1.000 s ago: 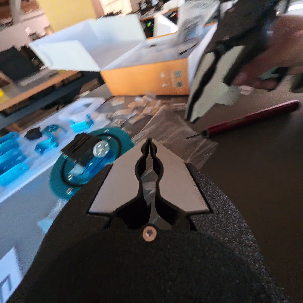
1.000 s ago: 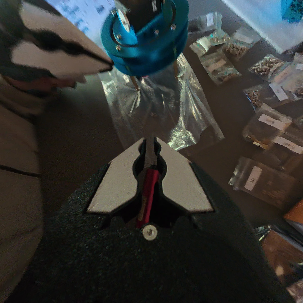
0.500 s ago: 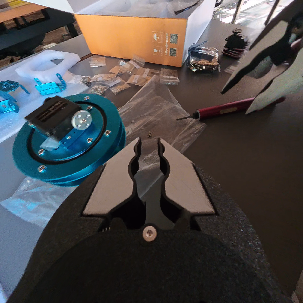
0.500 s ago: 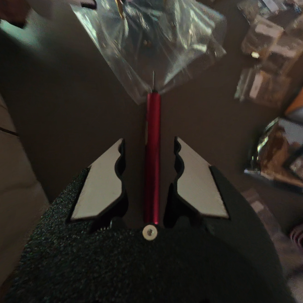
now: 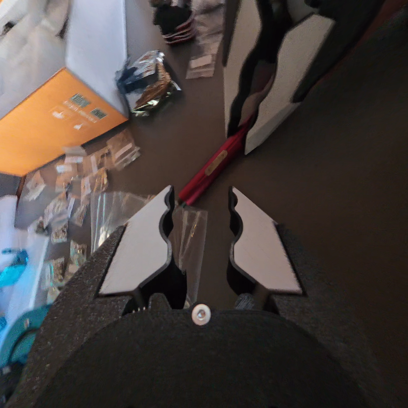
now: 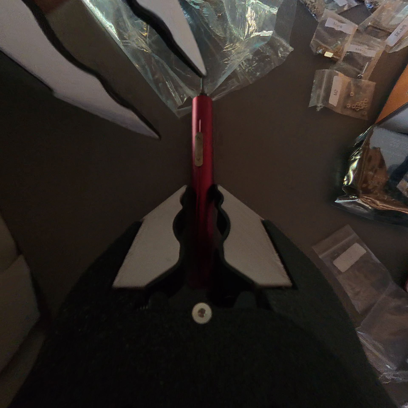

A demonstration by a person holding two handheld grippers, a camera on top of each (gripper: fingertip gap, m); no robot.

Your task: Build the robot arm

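A red pen-shaped screwdriver [image 6: 201, 136] lies along the dark table [image 6: 276, 154], with its thin metal tip on a clear plastic bag [image 6: 234, 44]. My right gripper [image 6: 201, 189] is shut on the screwdriver's rear half. In the left wrist view this gripper [image 5: 239, 142] holds the far end of the screwdriver [image 5: 209, 170]. My left gripper [image 5: 201, 191] is open and empty, just above the bag [image 5: 192, 231] at the screwdriver's tip. In the right wrist view it [image 6: 181, 106] hangs at the upper left, one fingertip [image 6: 198, 66] close to the tip.
An orange and white box [image 5: 55, 123] stands at the left. A foil bag [image 5: 152, 88] and several small labelled parts bags [image 6: 340, 92] lie around it. A blue metal disc [image 5: 19, 331] is at the lower left edge. A black and red part [image 5: 176, 24] lies far back. The grippers' ends are close to 7 centimeters from one another.
My right gripper has closed on the red screwdriver. My left gripper has opened wider and swung right from the blue disc to the screwdriver's tip.
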